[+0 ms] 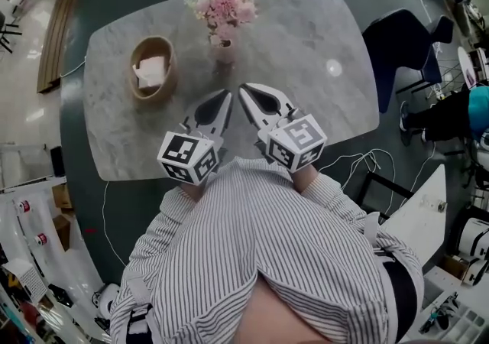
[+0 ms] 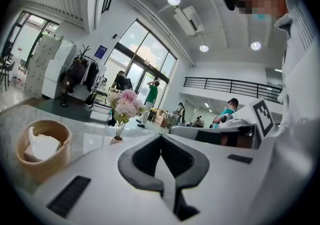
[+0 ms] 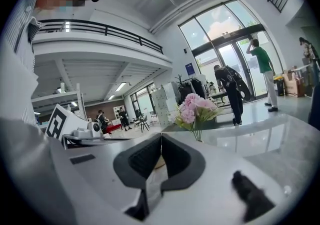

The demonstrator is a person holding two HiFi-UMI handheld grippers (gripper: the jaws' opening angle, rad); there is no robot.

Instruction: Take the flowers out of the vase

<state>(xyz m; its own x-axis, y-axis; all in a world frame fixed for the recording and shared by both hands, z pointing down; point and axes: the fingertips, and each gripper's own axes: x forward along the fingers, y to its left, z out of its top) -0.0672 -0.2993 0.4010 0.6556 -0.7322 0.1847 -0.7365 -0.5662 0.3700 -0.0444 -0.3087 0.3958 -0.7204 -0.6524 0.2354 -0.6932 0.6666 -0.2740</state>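
While left tool [image 1: 226, 96] & right tool [image 1: 244, 92] hover pressed together, nothing pinched, pink flowers [image 1: 224, 6] sit in the vase [image 1: 223, 52] on the worktop [image 1: 321, 113] just ahead.

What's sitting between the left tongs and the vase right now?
Nothing. In the head view, only bare table lies between the left tongs and the vase. The basket stands off to the left.
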